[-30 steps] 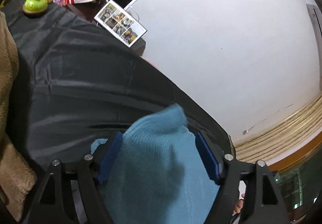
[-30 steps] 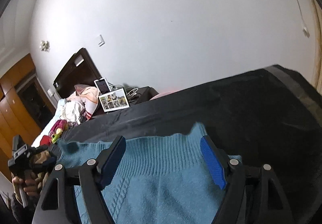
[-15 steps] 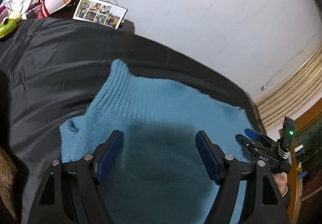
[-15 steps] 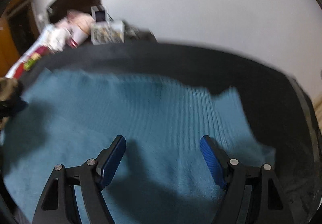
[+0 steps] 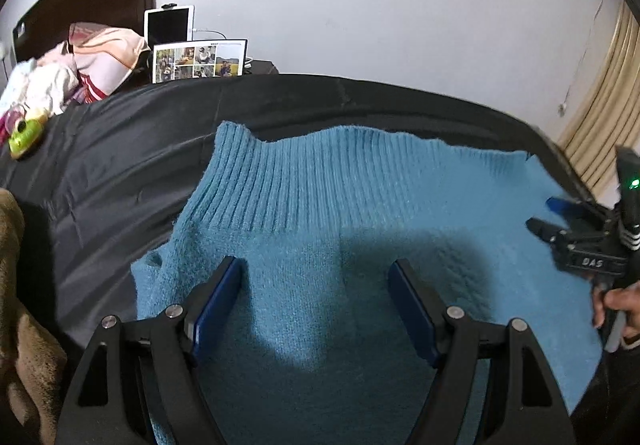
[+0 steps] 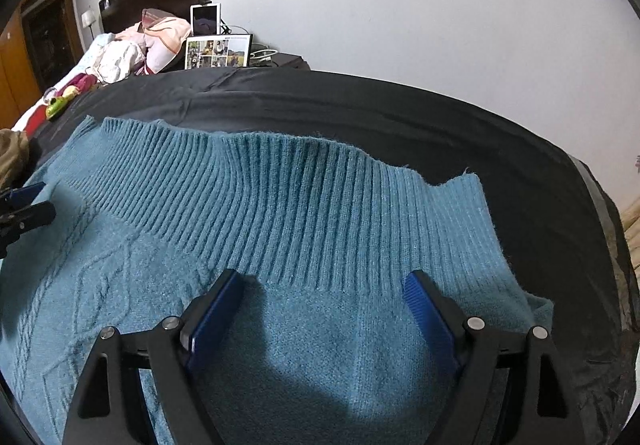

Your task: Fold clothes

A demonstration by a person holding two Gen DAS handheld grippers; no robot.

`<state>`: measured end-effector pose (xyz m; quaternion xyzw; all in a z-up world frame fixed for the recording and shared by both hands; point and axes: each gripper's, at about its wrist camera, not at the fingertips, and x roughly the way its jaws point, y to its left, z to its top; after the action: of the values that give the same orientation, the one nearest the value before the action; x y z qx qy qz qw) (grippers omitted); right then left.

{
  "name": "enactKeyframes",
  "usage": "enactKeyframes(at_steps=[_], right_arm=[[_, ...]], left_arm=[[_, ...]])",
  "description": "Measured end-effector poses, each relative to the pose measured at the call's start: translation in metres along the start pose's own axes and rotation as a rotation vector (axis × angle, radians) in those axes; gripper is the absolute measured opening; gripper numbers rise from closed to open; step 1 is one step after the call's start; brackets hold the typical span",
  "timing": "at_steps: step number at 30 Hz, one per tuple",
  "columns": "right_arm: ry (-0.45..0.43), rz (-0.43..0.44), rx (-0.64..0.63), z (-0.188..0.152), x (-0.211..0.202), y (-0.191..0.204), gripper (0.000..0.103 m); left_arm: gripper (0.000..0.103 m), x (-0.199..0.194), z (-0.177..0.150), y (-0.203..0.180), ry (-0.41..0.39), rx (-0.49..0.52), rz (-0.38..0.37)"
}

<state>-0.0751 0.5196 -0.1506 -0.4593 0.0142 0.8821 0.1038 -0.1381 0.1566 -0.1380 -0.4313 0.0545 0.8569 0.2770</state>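
A blue knit sweater lies spread flat on the black sheet, its ribbed hem at the far side. My left gripper hovers over the sweater's left part, open, with only the flat knit showing under the gap between its blue pads. Over the right part, near the ribbed band, my right gripper is open too and pinches nothing. Each gripper shows in the other's view: the right gripper at the right edge in a hand, the left gripper at the left edge.
A brown garment lies at the left edge of the bed. Farther back are a green toy, a heap of pillows and clothes, a photo frame and a tablet by the dark headboard. The sheet drops off at the right.
One second ago both grippers held the sweater's edge up between their pads. It has since been laid out flat, both grippers have tipped down over it, and their pads are off the knit.
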Motion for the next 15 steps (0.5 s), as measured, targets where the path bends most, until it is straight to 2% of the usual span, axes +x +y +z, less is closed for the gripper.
enactKeyframes(at_steps=[4,9,12,15], right_arm=[[-0.023,0.03,0.053,-0.004,-0.014,-0.01,0.086],[-0.066,0.054,0.155,-0.036,-0.069,-0.04,0.086],[-0.08,0.052,0.222,-0.064,-0.102,-0.065,0.086],[-0.068,0.09,0.345,-0.094,-0.123,-0.094,0.086]], left_arm=[[0.08,0.001,-0.001,0.0,0.004,-0.003,0.002],[0.08,-0.017,-0.005,0.0,-0.007,-0.073,0.013],[0.08,-0.03,-0.01,-0.009,-0.007,-0.082,-0.052],[0.08,-0.037,-0.02,-0.025,0.003,-0.041,-0.084]])
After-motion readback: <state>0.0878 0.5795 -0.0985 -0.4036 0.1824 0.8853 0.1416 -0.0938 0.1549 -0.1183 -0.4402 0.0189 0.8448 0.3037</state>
